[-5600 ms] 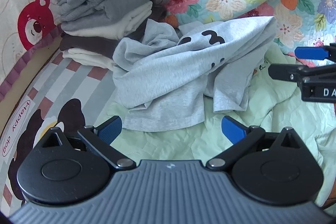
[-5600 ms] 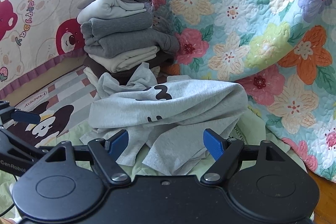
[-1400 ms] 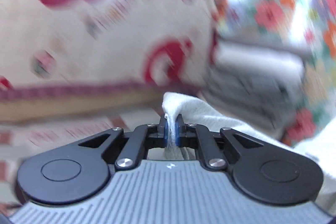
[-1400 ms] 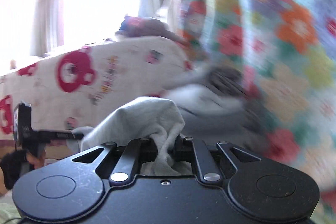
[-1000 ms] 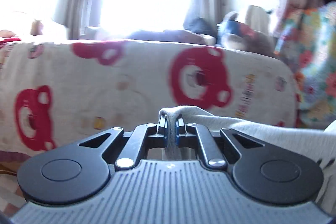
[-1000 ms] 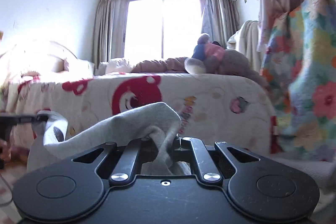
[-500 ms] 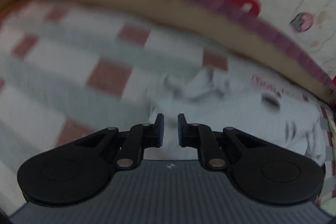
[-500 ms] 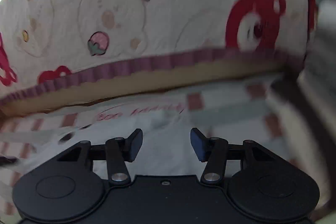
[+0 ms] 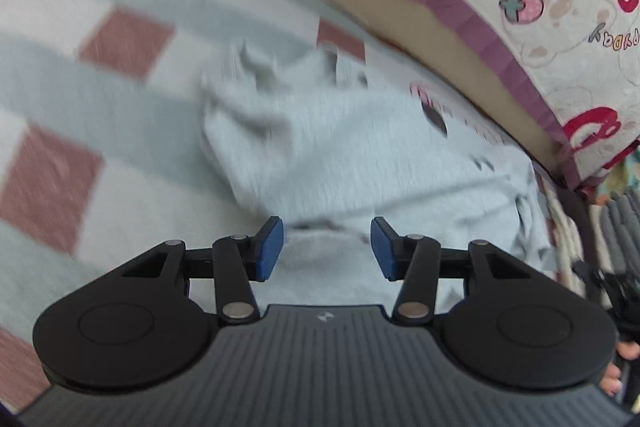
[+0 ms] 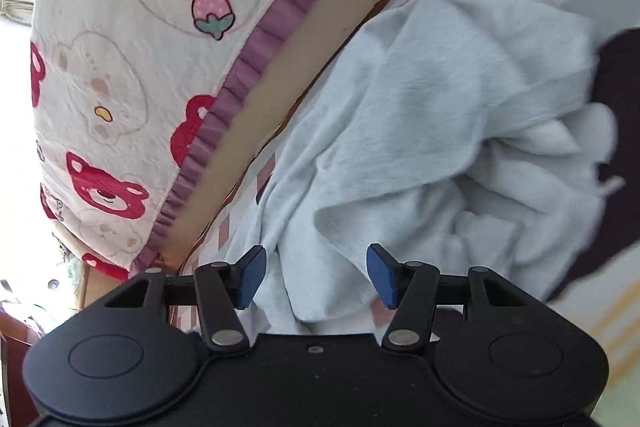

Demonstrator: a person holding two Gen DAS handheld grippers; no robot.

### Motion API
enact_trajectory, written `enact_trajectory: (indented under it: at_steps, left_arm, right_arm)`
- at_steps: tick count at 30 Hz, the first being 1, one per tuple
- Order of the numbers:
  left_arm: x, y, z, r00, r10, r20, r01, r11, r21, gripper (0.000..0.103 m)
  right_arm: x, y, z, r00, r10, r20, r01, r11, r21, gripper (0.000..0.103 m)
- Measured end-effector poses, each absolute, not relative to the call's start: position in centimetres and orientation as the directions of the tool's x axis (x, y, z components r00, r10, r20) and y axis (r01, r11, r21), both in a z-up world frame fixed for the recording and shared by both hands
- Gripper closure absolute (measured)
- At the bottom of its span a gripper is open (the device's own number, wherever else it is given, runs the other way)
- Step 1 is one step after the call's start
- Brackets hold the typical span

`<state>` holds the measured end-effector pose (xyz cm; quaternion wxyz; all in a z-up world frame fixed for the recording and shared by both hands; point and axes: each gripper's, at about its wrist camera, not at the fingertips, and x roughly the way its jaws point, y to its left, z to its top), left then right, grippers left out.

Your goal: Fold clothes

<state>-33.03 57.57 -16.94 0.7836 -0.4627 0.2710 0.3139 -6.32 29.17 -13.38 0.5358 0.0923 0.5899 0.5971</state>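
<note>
A second ago both tongs pinched the grey garment (image 9: 352, 155) up in the air; now it lies dropped on the checked mat (image 9: 120, 39), up against the mat's far edge below the bear-print bedspread (image 10: 132, 39). The left gripper (image 9: 327, 251) and right gripper (image 10: 316, 275) both hang over it with their jaws spread apart, holding nothing. The cloth looks light, soft and limp. It is rumpled and bunched, more so under the right gripper. I'd judge it will sag and slide wherever it isn't held, so the sensible holds are a hem or a corner at the outer edge, pinching one layer only.
</note>
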Motion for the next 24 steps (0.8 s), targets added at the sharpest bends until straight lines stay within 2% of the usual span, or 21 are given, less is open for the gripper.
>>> enact_trajectory:
  at_steps: [4, 5, 6, 8, 11, 15, 22, 24]
  left_arm:
    - [-32.2, 56.9, -17.5, 0.631, 0.25, -0.734, -0.755, 0.415, -0.508, 0.055]
    - [-32.0, 56.7, -17.4, 0.621, 0.262, -0.739, -0.76, 0.431, -0.486, 0.055]
    - [-31.8, 56.5, -17.4, 0.611, 0.274, -0.743, -0.764, 0.447, -0.464, 0.054]
    - [-31.3, 56.2, -17.3, 0.591, 0.298, -0.749, -0.772, 0.478, -0.419, 0.052]
    - [-31.1, 56.2, -17.0, 0.581, 0.306, -0.754, -0.775, 0.49, -0.399, 0.051]
    - [-31.2, 56.4, -16.9, 0.569, 0.311, -0.761, -0.783, 0.487, -0.386, 0.046]
    - [-31.0, 56.6, -16.9, 0.525, 0.323, -0.787, -0.804, 0.491, -0.334, 0.036]
    - [-30.9, 56.7, -16.9, 0.512, 0.327, -0.794, -0.81, 0.492, -0.319, 0.034]
  right_arm:
    - [-8.2, 33.1, -13.2, -0.269, 0.746, -0.61, -0.701, 0.282, 0.655, 0.032]
    - [-8.6, 33.7, -13.2, -0.218, 0.749, -0.626, -0.744, 0.287, 0.603, 0.032]
    - [-8.6, 33.6, -12.9, -0.196, 0.76, -0.619, -0.77, 0.271, 0.577, 0.037]
    - [-8.7, 33.2, -12.1, -0.155, 0.788, -0.596, -0.822, 0.232, 0.521, 0.098]
    - [-8.2, 30.0, -8.6, -0.128, 0.863, -0.488, -0.898, 0.107, 0.426, 0.1]
    - [-5.3, 24.2, -3.5, -0.022, 0.924, -0.382, -0.898, 0.149, 0.413, 0.1]
    - [-0.8, 17.7, -1.4, 0.231, 0.898, -0.375, -0.87, 0.363, 0.333, 0.1]
    - [-0.2, 17.2, -1.9, 0.244, 0.891, -0.383, -0.859, 0.382, 0.34, 0.1]
